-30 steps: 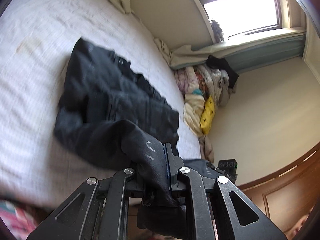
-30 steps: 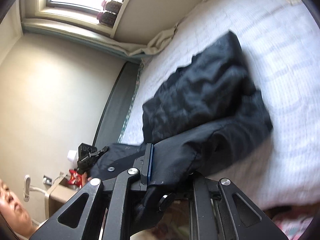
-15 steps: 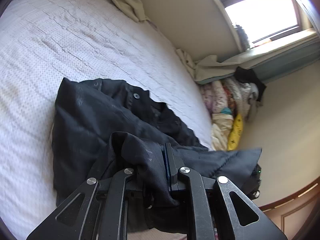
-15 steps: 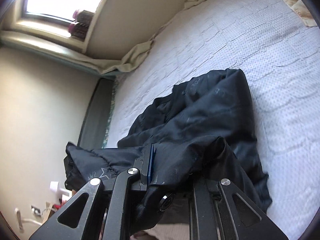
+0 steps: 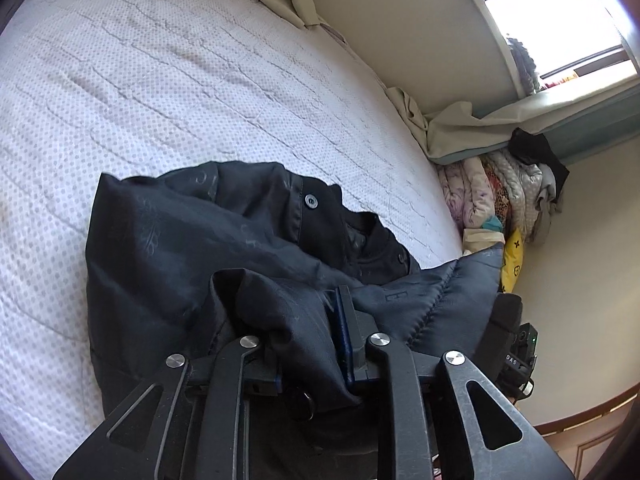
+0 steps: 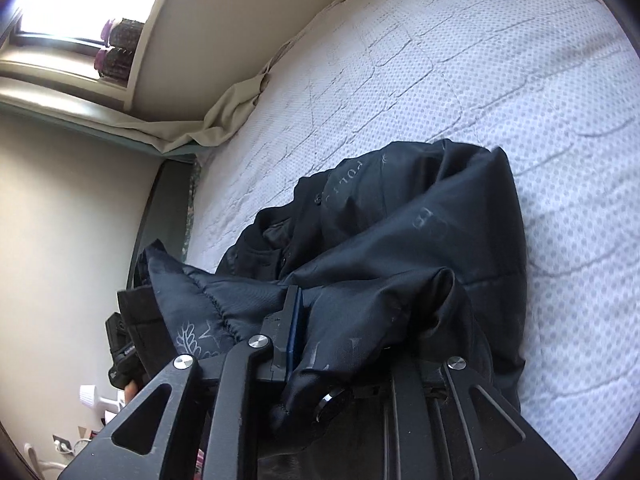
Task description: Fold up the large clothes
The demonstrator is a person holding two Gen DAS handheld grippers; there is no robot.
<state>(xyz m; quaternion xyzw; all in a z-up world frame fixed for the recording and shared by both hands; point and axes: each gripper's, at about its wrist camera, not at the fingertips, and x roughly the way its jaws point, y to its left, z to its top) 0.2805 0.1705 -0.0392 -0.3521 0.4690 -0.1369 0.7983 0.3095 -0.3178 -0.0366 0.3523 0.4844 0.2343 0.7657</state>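
A large black padded jacket (image 5: 192, 248) lies bunched on the white quilted bed (image 5: 160, 80); its collar with snap buttons faces up. My left gripper (image 5: 316, 320) is shut on a fold of the jacket's hem and holds it just above the rest of the garment. My right gripper (image 6: 320, 320) is shut on another part of the same hem, over the jacket (image 6: 400, 232) on the bed (image 6: 440, 60). The hem stretches between the two grippers. The other gripper shows at the right edge of the left wrist view (image 5: 516, 348).
A beige sheet (image 5: 440, 128) is bunched along the wall under the window. A pile of folded bedding and clothes (image 5: 504, 196) sits at the bed's far corner. A dark bed frame (image 6: 160, 208) and a wall outlet area (image 6: 80, 420) lie to the left.
Both grippers have carried the held hem forward over the jacket and lower toward the bed. The jacket now lies doubled over, closer under the grippers.
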